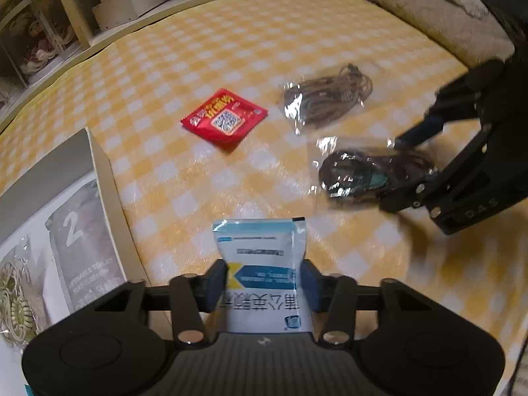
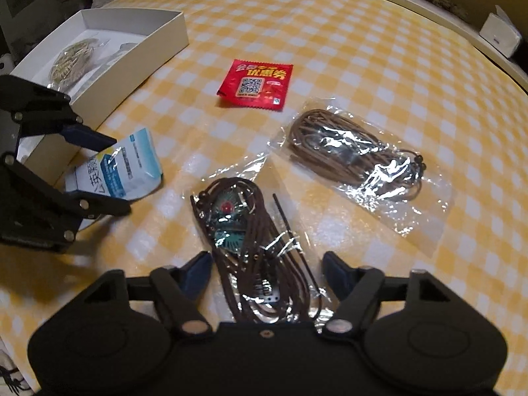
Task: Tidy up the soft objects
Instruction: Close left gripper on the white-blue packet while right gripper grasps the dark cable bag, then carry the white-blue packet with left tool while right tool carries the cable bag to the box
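- Four soft packets lie on your yellow checked cloth (image 2: 363,33): a blue-and-white sachet (image 1: 264,264), a red sachet (image 2: 255,84), a clear bag of dark cord (image 2: 250,244) and a clear bag of tan cord (image 2: 356,155).
- Your left gripper (image 1: 264,285) has its pads pressed on both sides of the blue-and-white sachet, pinching it just beside the white box (image 2: 132,49).
- Your right gripper (image 2: 267,272) straddles the dark-cord bag with jaws spread; both pads stand clear of the cord, though whether they touch the clear film you cannot tell.
- That bag is glossy, with a green and red pendant showing among the loops.
- Only the left view shows the grey "2" packet (image 1: 85,241) inside the box, and a beige cushion (image 1: 429,10) at the cloth's far right edge.
- Only the right view shows the box whole, open-topped, with a coil of pale cord (image 2: 69,62) in it.
- The red sachet lies well apart from both grippers, mid-cloth.
- The tan-cord bag lies near the dark one, not touching.
- Open cloth stretches beyond the red sachet to the table's curved rim.
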`<state>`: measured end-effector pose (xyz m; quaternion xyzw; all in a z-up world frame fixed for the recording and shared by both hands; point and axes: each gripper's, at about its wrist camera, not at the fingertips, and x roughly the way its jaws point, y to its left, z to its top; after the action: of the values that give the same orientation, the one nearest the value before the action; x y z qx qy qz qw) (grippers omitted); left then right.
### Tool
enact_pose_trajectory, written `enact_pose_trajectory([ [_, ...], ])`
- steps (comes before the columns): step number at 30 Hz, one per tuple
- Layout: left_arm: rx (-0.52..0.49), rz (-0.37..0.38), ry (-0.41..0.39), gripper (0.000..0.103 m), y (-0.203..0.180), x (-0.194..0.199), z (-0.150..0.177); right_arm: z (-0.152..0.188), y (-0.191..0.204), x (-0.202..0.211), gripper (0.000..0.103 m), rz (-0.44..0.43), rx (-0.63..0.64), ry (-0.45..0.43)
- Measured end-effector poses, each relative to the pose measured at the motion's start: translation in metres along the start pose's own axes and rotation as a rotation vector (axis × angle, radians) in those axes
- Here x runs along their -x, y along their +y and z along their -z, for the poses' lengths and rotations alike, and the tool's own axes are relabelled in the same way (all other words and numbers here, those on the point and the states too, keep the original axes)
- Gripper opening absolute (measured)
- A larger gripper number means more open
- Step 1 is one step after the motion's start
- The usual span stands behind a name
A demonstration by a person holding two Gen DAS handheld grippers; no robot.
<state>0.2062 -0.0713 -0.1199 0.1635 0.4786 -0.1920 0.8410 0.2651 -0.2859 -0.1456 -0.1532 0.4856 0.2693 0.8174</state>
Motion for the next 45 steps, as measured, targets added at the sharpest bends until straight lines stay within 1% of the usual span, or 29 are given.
enact_pose_trajectory([
  [1,0.006,0.007,-0.001,0.044,0.001,0.0,-0.001,0.0,0.0,0.001,0.062,-0.004,-0.009,-0.001],
  [4,0.003,0.011,-0.002,0.043,-0.002,-0.001,0.001,0.0,0.001,0.003,0.054,-0.015,-0.033,0.0],
  [6,-0.004,0.007,-0.007,0.042,-0.004,0.0,0.001,-0.001,0.002,0.004,0.051,-0.017,-0.043,0.002],
  [9,0.005,0.021,-0.016,0.041,-0.004,0.001,0.001,-0.002,0.002,0.004,0.046,-0.017,-0.06,-0.002],
  [13,0.013,0.024,-0.032,0.039,-0.004,0.004,0.0,-0.002,-0.002,0.008,0.04,-0.02,-0.106,-0.014],
  [19,0.06,0.025,-0.074,0.039,0.001,0.013,-0.004,-0.002,-0.006,0.014,0.034,-0.008,-0.153,-0.035],
  [25,0.1,0.019,-0.13,0.038,0.007,0.029,-0.011,-0.004,-0.015,0.03,0.032,0.005,-0.244,-0.102],
  [31,0.135,0.007,-0.201,0.038,0.013,0.052,-0.018,-0.006,-0.017,0.054,0.032,0.058,-0.338,-0.193],
  [34,0.155,-0.002,-0.235,0.038,0.018,0.065,-0.021,-0.007,-0.016,0.064,0.032,0.067,-0.385,-0.236],
  [41,0.195,-0.037,-0.283,0.038,0.039,0.092,-0.023,-0.017,0.004,0.089,0.032,0.095,-0.453,-0.32],
  [43,0.209,-0.045,-0.294,0.037,0.049,0.101,-0.023,-0.019,0.009,0.093,0.032,0.093,-0.462,-0.33],
  [45,0.234,-0.045,-0.306,0.037,0.061,0.11,-0.021,-0.022,0.014,0.099,0.032,0.112,-0.471,-0.342],
])
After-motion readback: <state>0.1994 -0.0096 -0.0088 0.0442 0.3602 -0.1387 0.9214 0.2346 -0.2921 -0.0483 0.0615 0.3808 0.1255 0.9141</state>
